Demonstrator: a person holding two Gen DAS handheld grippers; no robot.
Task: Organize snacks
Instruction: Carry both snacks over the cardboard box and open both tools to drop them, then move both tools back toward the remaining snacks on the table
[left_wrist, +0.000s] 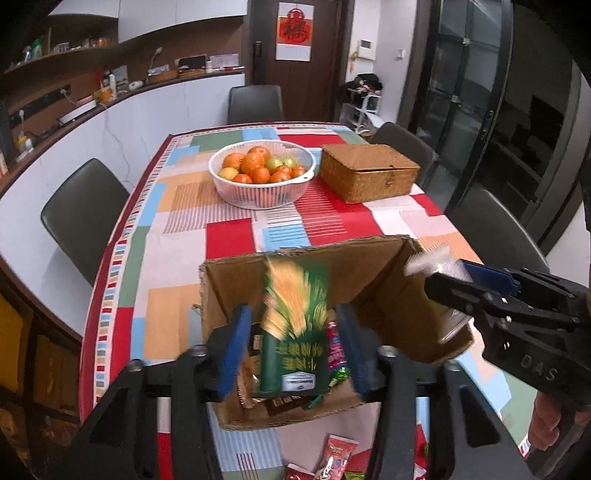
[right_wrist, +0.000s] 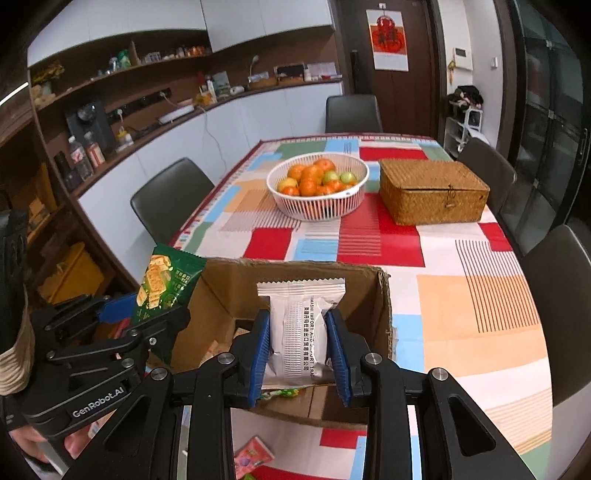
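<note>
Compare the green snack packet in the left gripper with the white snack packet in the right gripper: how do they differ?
The green snack packet is printed with yellow biscuit or grain pictures; the white snack packet carries only black text. In the left wrist view the green one is motion-blurred between wide-set fingers, while the white one sits sharp and squeezed at its middle. Both are upright, sealed packets held over the open cardboard box, one in the left gripper, one in the right gripper.

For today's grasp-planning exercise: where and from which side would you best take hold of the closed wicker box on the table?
Probably the wicker box is best gripped across its two short ends, coming down from above with both sets of jaws. It lies flat and wide with its lid shut, likely too broad for one gripper. The fruit basket stands on its left, so approach the right end first.
</note>
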